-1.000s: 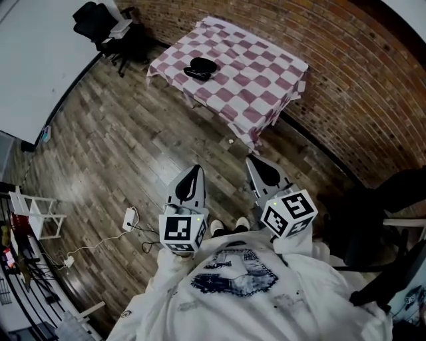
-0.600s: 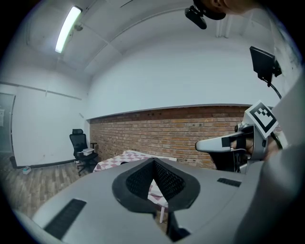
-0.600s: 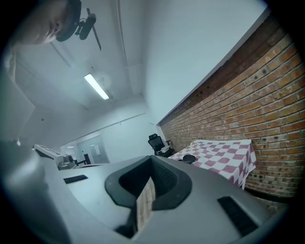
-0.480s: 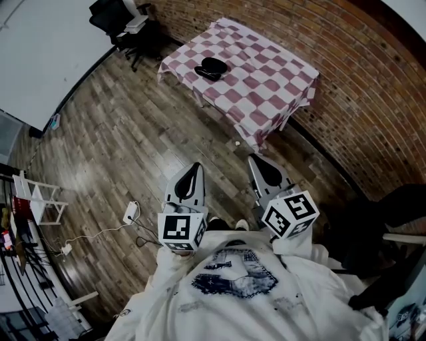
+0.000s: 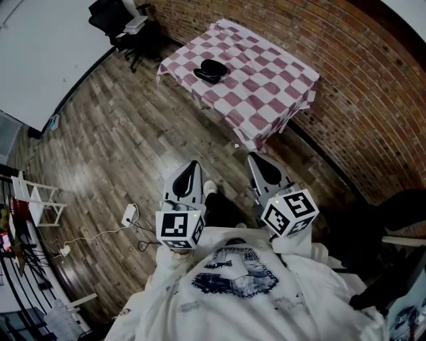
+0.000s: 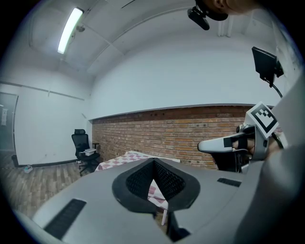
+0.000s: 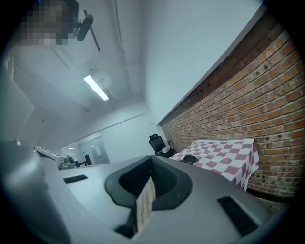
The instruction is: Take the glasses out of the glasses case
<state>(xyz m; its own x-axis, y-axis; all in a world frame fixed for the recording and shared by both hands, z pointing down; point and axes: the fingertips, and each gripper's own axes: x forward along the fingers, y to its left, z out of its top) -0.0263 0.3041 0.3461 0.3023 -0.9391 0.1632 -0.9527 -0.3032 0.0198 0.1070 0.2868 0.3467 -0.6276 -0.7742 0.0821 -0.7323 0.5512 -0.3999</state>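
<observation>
A black glasses case lies shut on the table with the pink-and-white checked cloth, far ahead of me across the wooden floor. In the right gripper view the case is a small dark shape on the cloth's near-left part. My left gripper and right gripper are held side by side in front of my chest, both shut with nothing in them and well short of the table. In the left gripper view the jaws meet at a point, and the right gripper shows beside them.
A brick wall runs behind and to the right of the table. A black office chair stands at the far left. A power strip with cables lies on the floor at my left, near a white rack. A dark chair stands at my right.
The table and case have shifted slightly right in the head view. A foot has come forward between the grippers. Both grippers keep their place and stay shut.
</observation>
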